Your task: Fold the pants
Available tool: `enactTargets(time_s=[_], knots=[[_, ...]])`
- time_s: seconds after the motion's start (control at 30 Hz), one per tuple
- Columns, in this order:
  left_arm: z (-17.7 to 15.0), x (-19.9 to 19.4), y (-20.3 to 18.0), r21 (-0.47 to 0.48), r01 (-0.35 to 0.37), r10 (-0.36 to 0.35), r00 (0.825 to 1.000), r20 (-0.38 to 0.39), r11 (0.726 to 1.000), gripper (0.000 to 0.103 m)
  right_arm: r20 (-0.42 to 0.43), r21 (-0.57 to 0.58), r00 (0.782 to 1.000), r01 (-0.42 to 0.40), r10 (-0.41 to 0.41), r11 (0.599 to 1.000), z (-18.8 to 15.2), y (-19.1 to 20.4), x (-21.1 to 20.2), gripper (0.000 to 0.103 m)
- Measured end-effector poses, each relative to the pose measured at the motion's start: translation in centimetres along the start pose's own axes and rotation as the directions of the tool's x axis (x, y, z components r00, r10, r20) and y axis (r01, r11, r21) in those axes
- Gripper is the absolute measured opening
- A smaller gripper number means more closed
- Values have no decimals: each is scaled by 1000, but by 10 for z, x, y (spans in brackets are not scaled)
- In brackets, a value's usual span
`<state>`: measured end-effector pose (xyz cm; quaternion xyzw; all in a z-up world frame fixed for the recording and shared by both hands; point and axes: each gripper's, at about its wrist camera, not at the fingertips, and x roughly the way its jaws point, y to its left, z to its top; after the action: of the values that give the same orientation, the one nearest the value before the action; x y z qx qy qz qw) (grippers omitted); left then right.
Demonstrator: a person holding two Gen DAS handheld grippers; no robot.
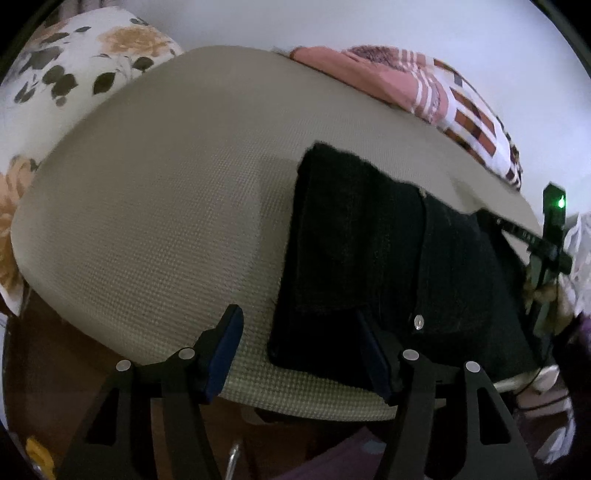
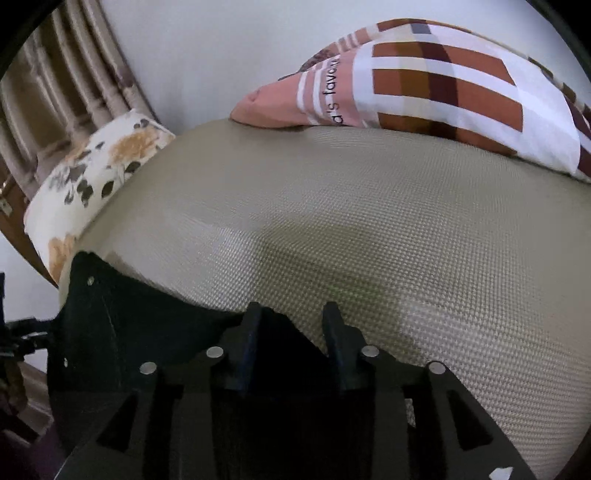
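Where the beige waffle-weave mat (image 1: 155, 206) covers the bed, everything else is placed against it. White wall (image 1: 332, 22) stands behind the mat's far edge. A floral cushion (image 1: 74, 66) lies off the mat's far left corner; a plaid pillow (image 2: 461, 88) with pink end rests on the mat's far right edge. The pants (image 1: 369, 258), black, lie folded flat on the mat's near right part, one layer doubled over another, a metal rivet (image 1: 418, 322) showing near the mat's front edge.

Left tongs (image 1: 299, 350): spread wide, holding nothing; left finger over bare mat, right finger over the pants' near left corner. Contact with the cloth cannot be judged.

Right tongs (image 2: 291, 332): partly spread, black cloth of the pants (image 2: 147, 332) lying between and under the fingers at the mat's near edge. Whether they pinch it cannot be told.
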<state>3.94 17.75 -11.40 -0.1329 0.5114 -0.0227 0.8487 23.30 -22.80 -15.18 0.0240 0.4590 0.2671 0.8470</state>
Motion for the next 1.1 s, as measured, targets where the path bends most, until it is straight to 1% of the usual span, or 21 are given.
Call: enactTargets(time_s=[0.1,0.17,0.23,0.27,0.33,0.37,0.4,0.43,0.47,0.53,0.57,0.67,0.77,0.8,0.87,0.93,1.0,1.07,1.1], knots=[[8,-22,10,-29,-2,4,997,82,1000,63,8,1,1000,9,-9,1000,1,0,0,38],[11,-31,19,-57,18,-13,996,93,998,63,9,9,1000,6,-6,1000,1,-1,0,41],[11,-33,26,-80,20,-15,998,66,997,63,10,13,1000,8,-8,1000,2,-2,0,44],[11,-33,27,-87,30,-26,998,49,996,63,10,11,1000,11,-11,1000,2,-1,0,45],[10,-33,27,-93,68,-64,997,40,993,63,10,-3,1000,25,-25,1000,1,2,1,45],[9,-35,23,-85,86,-83,996,44,993,64,9,-13,999,35,-35,999,1,4,1,46],[8,-35,18,-66,88,-85,995,44,994,63,9,-20,999,40,-40,999,1,5,2,47],[7,-34,11,-35,74,-73,997,37,997,63,8,-26,999,45,-45,999,0,6,2,48],[5,-31,2,9,36,-37,999,19,999,63,7,-29,999,46,-46,999,0,6,2,48],[1,-27,-7,55,0,0,1000,-4,998,63,7,-29,999,44,-44,999,0,6,2,49],[0,-27,-8,62,-4,5,1000,-7,998,63,8,-27,999,42,-41,999,0,6,1,49],[0,-26,-5,39,-4,5,1000,-23,999,64,8,-24,999,37,-37,999,0,5,1,50],[-3,-19,-1,7,42,-41,997,-69,999,62,8,-26,999,37,-37,999,0,4,1,50],[-4,-14,-3,11,61,-59,994,-94,998,61,8,-26,999,35,-35,999,0,4,1,51],[-8,-4,-9,26,78,-74,988,-133,997,36,8,-26,999,36,-36,999,0,4,1,51],[-6,-4,-13,51,60,-53,991,-119,997,35,8,-27,999,38,-38,999,0,4,1,51],[-3,-5,-13,42,60,-55,993,-106,997,32,8,-27,999,37,-37,999,0,4,0,51],[1,-10,-10,4,63,-62,995,-72,998,28,9,-26,999,37,-37,999,0,5,0,51],[3,-17,-13,12,60,-60,998,-35,998,27,9,-26,999,38,-38,999,0,5,0,51]])
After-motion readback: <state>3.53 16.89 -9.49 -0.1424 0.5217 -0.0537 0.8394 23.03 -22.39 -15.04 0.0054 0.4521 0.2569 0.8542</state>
